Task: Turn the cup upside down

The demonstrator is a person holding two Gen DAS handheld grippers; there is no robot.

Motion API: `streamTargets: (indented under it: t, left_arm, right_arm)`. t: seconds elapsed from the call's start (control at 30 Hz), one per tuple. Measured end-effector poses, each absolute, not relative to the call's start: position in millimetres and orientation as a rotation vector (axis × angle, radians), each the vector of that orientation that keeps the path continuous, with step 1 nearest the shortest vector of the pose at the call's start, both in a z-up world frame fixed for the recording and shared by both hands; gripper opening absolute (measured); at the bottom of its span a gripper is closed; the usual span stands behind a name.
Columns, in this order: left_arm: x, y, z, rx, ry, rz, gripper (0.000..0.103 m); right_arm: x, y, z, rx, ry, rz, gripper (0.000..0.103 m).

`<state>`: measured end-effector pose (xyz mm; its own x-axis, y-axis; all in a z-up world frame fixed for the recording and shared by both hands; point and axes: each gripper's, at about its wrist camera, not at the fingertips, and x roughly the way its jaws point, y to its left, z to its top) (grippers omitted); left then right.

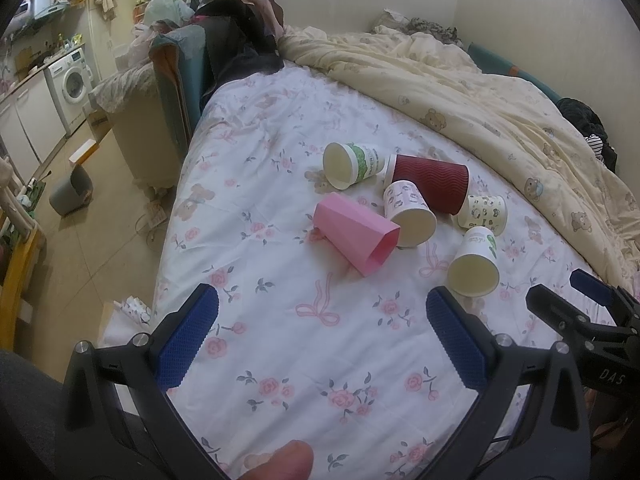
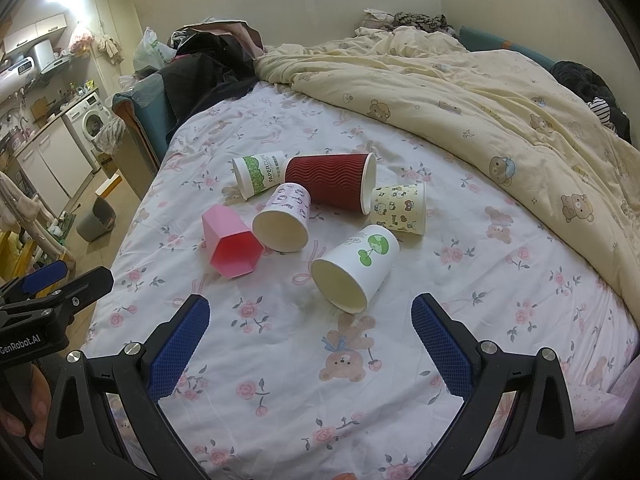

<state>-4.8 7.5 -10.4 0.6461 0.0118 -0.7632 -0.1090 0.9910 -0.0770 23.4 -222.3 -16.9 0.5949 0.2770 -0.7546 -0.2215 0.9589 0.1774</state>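
Several cups lie on their sides on the floral bed sheet. A pink hexagonal cup, a dark red ribbed cup, a white cup with green "PAPERCUPS" print, a lilac-print cup, a yellowish cartoon cup and a white cup with a green globe. My left gripper is open and empty, short of the pink cup. My right gripper is open and empty, just short of the globe cup's mouth.
A rumpled cream duvet covers the bed's far and right side. Dark clothes and bags are piled at the bed's far left. The bed's left edge drops to the floor with a grey bin and a washing machine.
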Motion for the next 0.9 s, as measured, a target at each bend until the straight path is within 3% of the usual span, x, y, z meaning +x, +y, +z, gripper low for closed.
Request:
streamTargets:
  t: [0.5, 0.9]
  left_arm:
    - [19, 5, -17, -0.071, 1.0, 0.097, 0.103]
    - [140, -44, -39, -0.096, 1.284, -0.077, 0.102]
  right_arm:
    - [39, -223, -20, 0.11, 0.92, 0.281, 0.103]
    - [84, -261, -17, 0.171, 0.948, 0.192, 0.103]
